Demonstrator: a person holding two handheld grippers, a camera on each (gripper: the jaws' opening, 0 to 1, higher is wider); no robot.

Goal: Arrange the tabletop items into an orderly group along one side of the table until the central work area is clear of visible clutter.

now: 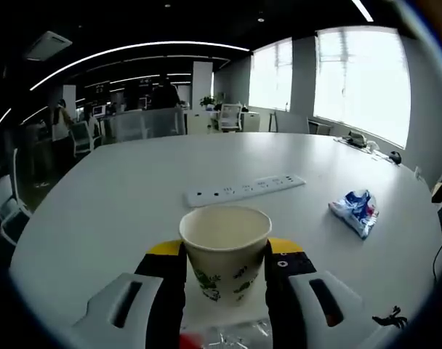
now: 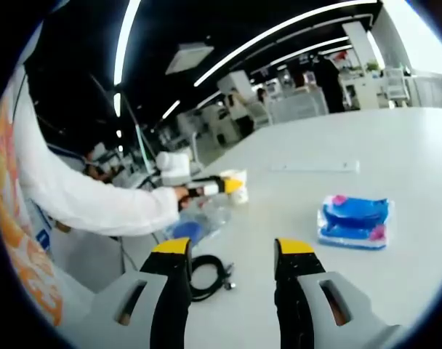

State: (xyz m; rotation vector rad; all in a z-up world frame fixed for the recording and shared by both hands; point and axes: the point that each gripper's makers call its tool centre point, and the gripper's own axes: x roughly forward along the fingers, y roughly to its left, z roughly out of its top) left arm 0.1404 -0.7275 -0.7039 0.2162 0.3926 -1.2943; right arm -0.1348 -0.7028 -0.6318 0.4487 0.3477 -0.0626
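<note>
In the left gripper view, the left gripper [image 1: 226,267] has its two yellow-tipped jaws closed against the sides of a paper cup [image 1: 224,251], which stands upright on the white table [image 1: 112,211]. The cup is cream-coloured with a green leaf print low on its wall; no lettering on it can be read. Beyond the cup lies a white power strip [image 1: 244,190], its sockets facing up. To the right of the cup, well apart from it, sits a crumpled blue, white and red packet [image 1: 356,211]; its printing is too small to make out. Just in front of the cup, at the near table edge, something clear and crinkled with a red spot shows, possibly a plastic wrapper.

In the right gripper view, the right gripper [image 2: 232,251] hangs above the table with its jaws spread wide and nothing between them. A coiled black cable [image 2: 208,276] lies just left of its jaws. A blue and pink pack [image 2: 353,221] rests to the right. Farther off, a white sleeve [image 2: 83,196] reaches toward the cup.
</note>
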